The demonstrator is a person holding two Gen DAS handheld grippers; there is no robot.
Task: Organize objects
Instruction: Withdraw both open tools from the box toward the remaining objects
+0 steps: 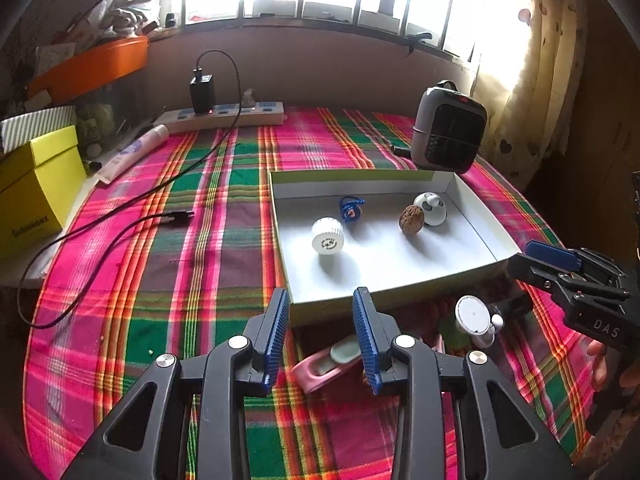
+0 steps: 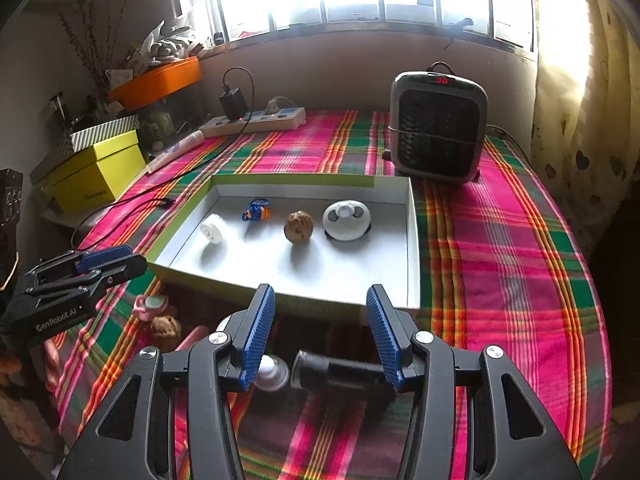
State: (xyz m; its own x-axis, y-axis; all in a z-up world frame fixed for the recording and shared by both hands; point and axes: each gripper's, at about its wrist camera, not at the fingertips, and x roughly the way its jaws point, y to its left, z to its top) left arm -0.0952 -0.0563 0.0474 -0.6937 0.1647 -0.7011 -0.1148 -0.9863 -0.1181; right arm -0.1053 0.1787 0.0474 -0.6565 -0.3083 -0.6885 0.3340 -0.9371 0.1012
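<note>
The right gripper hangs above a plaid tablecloth, its blue ribbed pads apart with nothing between them. Below it lie a dark cylinder and a small white bulb-like piece, just beside each other. Beyond the fingertips sits a shallow white tray holding a white ribbed cap, a blue and orange toy, a walnut and a white dome-shaped gadget. The left gripper reaches in from the left edge. A grey fan heater stands behind the tray.
</note>
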